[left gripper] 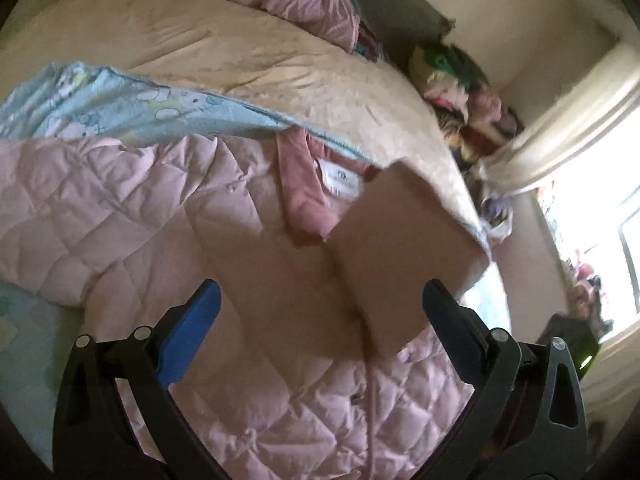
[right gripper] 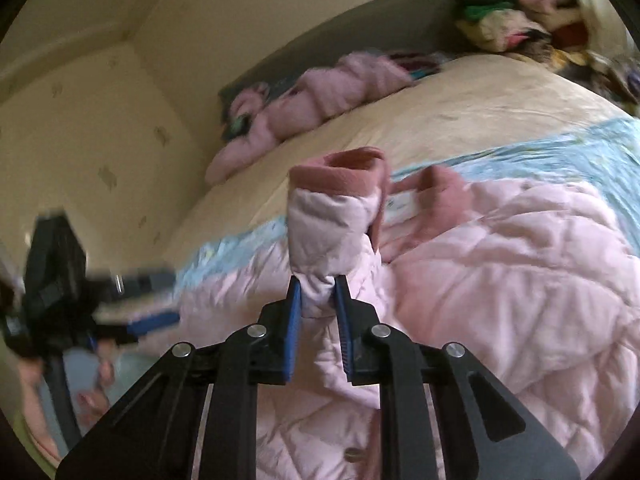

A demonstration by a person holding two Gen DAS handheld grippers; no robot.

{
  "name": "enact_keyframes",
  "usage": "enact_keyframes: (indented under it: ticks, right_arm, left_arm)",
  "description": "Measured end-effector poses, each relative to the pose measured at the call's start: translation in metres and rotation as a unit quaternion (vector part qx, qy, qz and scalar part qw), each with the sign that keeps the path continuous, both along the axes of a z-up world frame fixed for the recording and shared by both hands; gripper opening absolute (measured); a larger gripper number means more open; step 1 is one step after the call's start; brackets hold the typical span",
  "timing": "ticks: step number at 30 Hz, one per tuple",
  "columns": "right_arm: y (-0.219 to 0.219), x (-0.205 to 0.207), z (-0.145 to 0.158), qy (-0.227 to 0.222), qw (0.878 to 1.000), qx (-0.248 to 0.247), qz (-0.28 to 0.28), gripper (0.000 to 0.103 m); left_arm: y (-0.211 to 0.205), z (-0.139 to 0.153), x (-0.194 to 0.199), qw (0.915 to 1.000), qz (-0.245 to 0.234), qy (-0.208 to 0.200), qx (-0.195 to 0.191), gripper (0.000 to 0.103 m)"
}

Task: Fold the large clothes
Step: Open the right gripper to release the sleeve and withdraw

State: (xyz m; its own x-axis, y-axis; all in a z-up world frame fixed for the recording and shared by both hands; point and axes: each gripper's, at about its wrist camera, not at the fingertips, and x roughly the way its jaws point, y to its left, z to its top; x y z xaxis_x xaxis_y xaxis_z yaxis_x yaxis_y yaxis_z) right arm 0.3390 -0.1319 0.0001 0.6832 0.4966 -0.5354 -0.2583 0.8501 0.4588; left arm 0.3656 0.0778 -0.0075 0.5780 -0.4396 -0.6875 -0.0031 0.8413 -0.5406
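The pale pink quilted puffer coat (right gripper: 500, 280) lies spread on the near part of the bed, over a light blue printed sheet (left gripper: 120, 108). The right gripper (right gripper: 318, 292) has its jaws pinched narrow on a bunched edge beside the darker pink fleece collar (right gripper: 344, 168), lifting it (probably to start a fold). The left gripper (left gripper: 320, 300) hangs wide and empty above the coat's middle.

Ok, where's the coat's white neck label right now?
The white label sits inside the dark pink collar of the quilted pink coat, centre of the left wrist view, just below the blue patterned sheet.
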Motion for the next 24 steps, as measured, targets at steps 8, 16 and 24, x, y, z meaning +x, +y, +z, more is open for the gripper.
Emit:
enact_keyframes:
  ticks: [8,16,24]
  right_arm:
    - [0.066,-0.014,-0.038,0.053,0.993,-0.056,0.09,0.02]
    - [0.028,-0.05,-0.024,0.058,0.996,-0.047,0.057,0.048]
    - [-0.047,-0.067,-0.027,0.072,0.995,-0.07,-0.027,0.049]
  left_arm:
    - [0.011,-0.019,0.011,0.9978,0.002,0.033,-0.057,0.095]
    - [-0.005,-0.066,0.026,0.9954,-0.012,0.094,-0.014,0.094]
    - [-0.018,-0.089,0.031,0.9947,-0.009,0.097,0.034,0.062]
